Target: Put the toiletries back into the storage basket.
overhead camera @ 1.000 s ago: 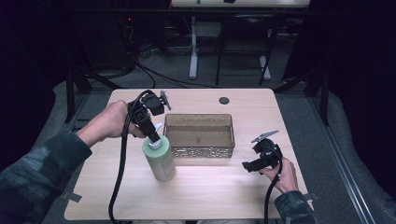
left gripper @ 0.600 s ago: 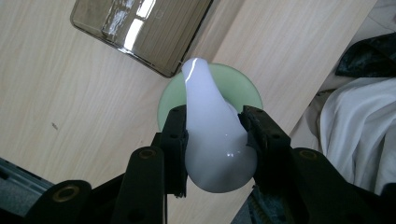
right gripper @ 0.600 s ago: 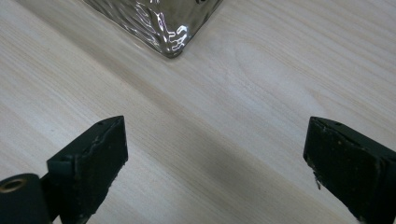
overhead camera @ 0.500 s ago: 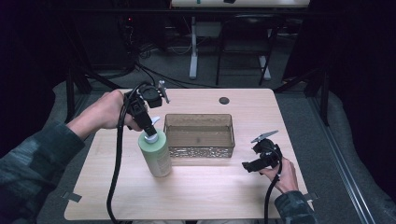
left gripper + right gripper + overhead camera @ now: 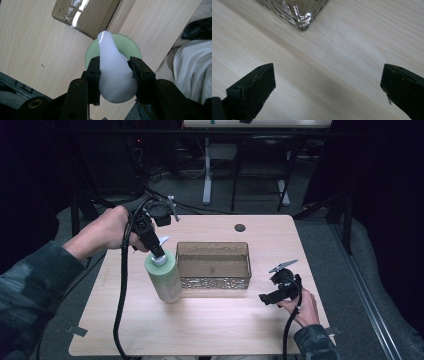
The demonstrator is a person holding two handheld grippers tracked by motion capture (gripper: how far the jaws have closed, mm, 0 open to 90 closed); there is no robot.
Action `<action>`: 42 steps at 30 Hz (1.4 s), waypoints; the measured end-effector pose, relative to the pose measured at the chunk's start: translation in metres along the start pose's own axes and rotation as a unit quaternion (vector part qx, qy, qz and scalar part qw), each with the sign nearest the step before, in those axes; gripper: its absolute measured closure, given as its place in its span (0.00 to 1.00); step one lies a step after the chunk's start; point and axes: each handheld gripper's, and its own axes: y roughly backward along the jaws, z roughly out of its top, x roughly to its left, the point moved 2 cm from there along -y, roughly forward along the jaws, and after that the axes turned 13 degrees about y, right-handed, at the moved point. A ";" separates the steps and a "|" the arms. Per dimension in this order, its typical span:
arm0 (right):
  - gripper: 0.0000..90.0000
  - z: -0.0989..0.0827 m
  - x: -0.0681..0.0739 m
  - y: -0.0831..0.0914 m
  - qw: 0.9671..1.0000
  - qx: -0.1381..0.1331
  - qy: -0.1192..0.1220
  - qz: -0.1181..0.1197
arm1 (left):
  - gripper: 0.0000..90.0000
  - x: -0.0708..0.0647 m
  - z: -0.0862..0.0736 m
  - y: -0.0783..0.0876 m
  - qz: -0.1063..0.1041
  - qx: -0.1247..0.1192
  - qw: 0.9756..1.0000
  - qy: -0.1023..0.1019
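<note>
A: What is the left gripper (image 5: 156, 247) holding?

B: A bottle (image 5: 164, 277), pale green, round-bodied, with a white pump head (image 5: 112, 67) on top. In the left gripper view the two black jaws press on either side of that pump head, so the grip is on the top, not on the body.

A: How does the bottle sit?

B: In the high view its long axis runs close to upright but tilted: the pump end leans up and to the left towards the hand, and the base points down and to the right. Whether the base touches the table (image 5: 210, 330) I cannot tell.

A: And the spout?

B: In the left gripper view the spout runs away from the camera, its narrow tip reaching past the green shoulder towards the tray (image 5: 85, 15).

A: Where is the bottle relative to that tray?

B: Just beside the clear, ribbed tray (image 5: 214, 281), at its near left corner, on the left half of the table.

A: The right gripper (image 5: 267, 296)?

B: It is near the table's right edge, well apart from the bottle. Its jaws stand wide and have just been opening, with only bare wood between them; a corner of the tray (image 5: 299, 17) lies ahead of them.
</note>
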 end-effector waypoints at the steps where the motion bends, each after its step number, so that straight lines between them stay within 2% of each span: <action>1: 0.00 0.000 0.000 0.000 1.000 0.000 -0.003 0.002 | 0.70 0.000 0.000 0.001 0.000 0.001 1.000 0.000; 15: 0.00 0.000 0.000 -0.001 1.000 0.006 -0.003 0.000 | 0.70 0.005 0.001 0.031 0.011 -0.001 1.000 0.002; 32: 0.00 -0.001 0.000 -0.001 1.000 0.008 -0.001 -0.001 | 0.70 0.011 0.006 0.051 0.022 -0.004 1.000 0.012; 42: 0.00 -0.001 0.000 -0.002 1.000 0.009 0.000 0.000 | 0.70 0.014 0.016 0.064 0.034 -0.011 0.999 0.016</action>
